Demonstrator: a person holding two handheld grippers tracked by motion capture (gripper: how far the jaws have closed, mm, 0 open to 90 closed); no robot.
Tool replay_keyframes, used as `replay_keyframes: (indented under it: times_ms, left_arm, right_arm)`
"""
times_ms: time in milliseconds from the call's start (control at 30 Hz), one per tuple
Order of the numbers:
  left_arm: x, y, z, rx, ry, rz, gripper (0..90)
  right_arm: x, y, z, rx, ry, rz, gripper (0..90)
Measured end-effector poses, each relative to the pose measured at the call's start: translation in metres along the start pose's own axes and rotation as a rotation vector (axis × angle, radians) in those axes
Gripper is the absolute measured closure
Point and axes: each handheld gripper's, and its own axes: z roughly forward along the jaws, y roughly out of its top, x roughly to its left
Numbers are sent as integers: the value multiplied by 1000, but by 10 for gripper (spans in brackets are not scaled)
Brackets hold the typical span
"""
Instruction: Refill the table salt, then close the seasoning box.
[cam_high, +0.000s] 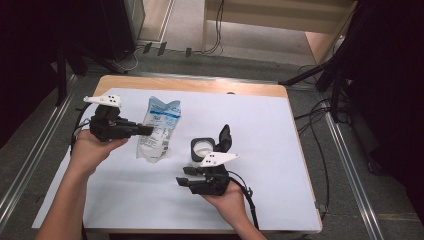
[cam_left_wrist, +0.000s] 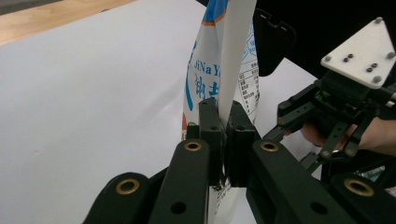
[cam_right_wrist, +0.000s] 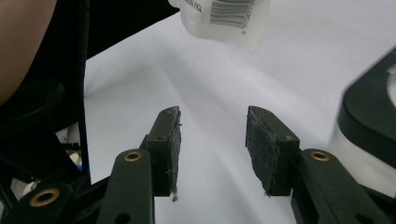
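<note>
A white and blue pouch (cam_high: 159, 127) stands tilted above the white sheet, left of centre. My left gripper (cam_high: 147, 130) is shut on its edge; in the left gripper view the pads (cam_left_wrist: 211, 122) pinch the pouch's white seam (cam_left_wrist: 233, 56). A black square container (cam_high: 202, 148) with white contents and a raised lid (cam_high: 225, 136) sits mid-table. My right gripper (cam_high: 182, 176) hovers just in front of it, pointing left. In the right gripper view that gripper (cam_right_wrist: 212, 121) is open with nothing between the pads, the pouch's bottom (cam_right_wrist: 229, 18) ahead and the container (cam_right_wrist: 369, 112) at the right.
A white sheet (cam_high: 280, 150) covers most of the wooden table (cam_high: 200, 86). Cables trail from both grippers and lie on the floor at the right. Dark stands flank the table on both sides.
</note>
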Motion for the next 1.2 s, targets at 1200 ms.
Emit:
replay_keyframes:
  times_ms: [1200]
  left_arm:
    - [70,-13,14,-83,200,-111,886]
  right_arm:
    - [-41,-25,-74,-24,-163,88,541]
